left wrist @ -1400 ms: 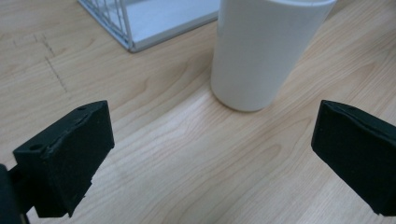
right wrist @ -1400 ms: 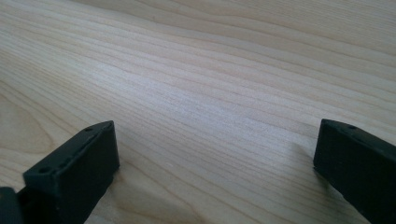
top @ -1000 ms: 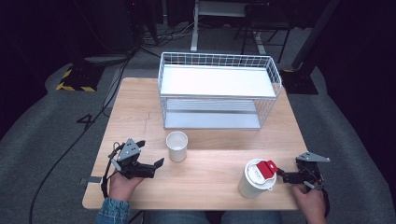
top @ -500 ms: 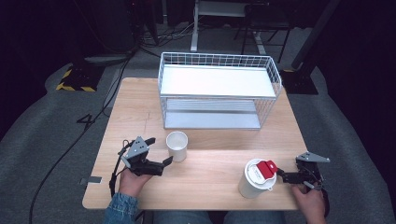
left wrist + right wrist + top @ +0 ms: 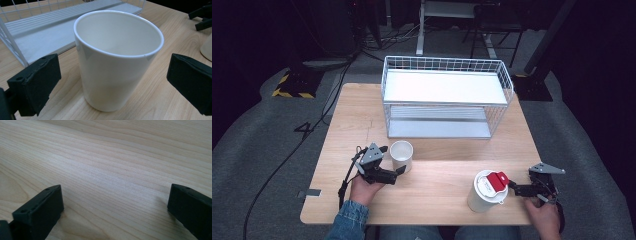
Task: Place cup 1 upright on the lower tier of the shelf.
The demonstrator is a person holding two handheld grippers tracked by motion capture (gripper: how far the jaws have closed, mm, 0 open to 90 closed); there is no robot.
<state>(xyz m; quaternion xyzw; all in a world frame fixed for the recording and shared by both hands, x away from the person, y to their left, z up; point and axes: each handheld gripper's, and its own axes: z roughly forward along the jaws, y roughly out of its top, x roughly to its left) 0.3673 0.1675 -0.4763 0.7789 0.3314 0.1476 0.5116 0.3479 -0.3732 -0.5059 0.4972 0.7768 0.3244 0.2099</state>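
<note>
A plain white cup [image 5: 402, 155] stands open-topped on the wooden table [image 5: 442, 170], left of centre. My left gripper [image 5: 393, 160] is open, one jaw on each side of the cup; in the left gripper view the cup [image 5: 117, 60] stands between the two jaws of the left gripper [image 5: 112, 85] with a gap at each side. A white lidded cup with a red tab [image 5: 486, 191] stands near the front right. My right gripper [image 5: 518, 188] sits just right of it, open; the right gripper [image 5: 115, 210] looks down on bare wood.
A white wire rack [image 5: 442, 61] with two shelves stands at the back of the table; its lower shelf [image 5: 37, 27] lies just beyond the cup. Cables and chair bases lie on the grey floor behind. The table's front edge is close to both hands.
My left gripper has moved right and forward to the white cup, so its jaws now flank it. The right gripper and the lidded cup have stayed put.
</note>
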